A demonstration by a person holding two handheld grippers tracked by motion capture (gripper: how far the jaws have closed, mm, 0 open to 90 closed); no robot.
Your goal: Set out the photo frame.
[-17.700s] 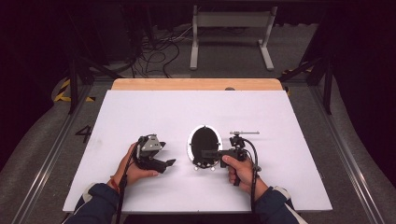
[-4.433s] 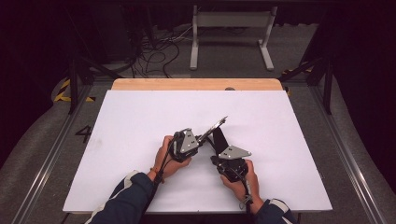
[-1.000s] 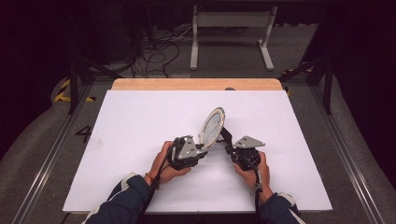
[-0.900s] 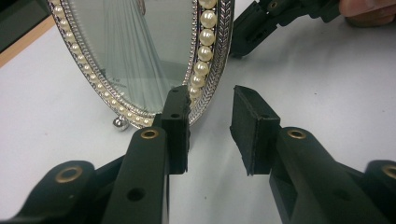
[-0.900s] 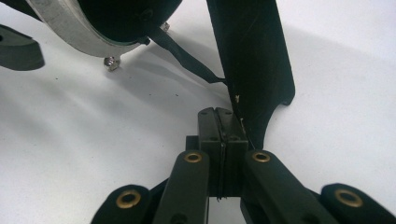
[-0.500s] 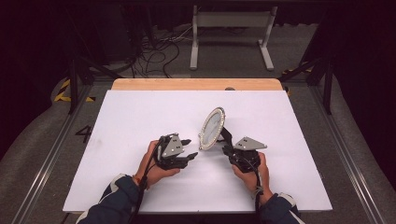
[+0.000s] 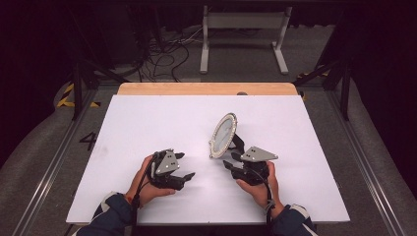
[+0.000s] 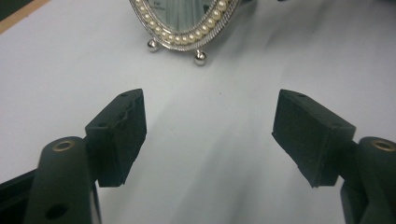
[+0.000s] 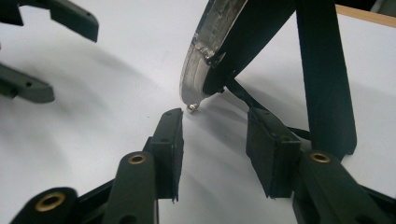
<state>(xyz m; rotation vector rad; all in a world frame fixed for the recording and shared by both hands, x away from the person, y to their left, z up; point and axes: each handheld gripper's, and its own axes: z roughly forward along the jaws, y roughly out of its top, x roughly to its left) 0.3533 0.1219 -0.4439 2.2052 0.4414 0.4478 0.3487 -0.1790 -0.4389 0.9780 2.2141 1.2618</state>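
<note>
An oval silver picture frame (image 7: 223,133) with a pearl border stands upright on the white table (image 7: 147,123), propped on its black back stand (image 9: 322,79). In the left gripper view its lower rim (image 8: 187,23) and two ball feet face me a short way ahead. My left gripper (image 7: 184,165) is off to the frame's left. Its jaws have just been opening and are open with nothing between them (image 8: 210,135). My right gripper (image 7: 231,160) sits just behind the frame's foot. Its jaws have also just been opening and are open and empty (image 9: 215,149).
The table has a wooden strip (image 7: 206,88) along its far edge. Beyond it are cables and a metal stand (image 7: 243,29) on the dark floor. Rails run along both sides of the table. The left gripper (image 9: 51,28) shows at the top left of the right gripper view.
My left gripper has let go of the frame and drawn away to the left, its jaws parting. My right gripper's jaws have parted too. The frame now stands by itself.
</note>
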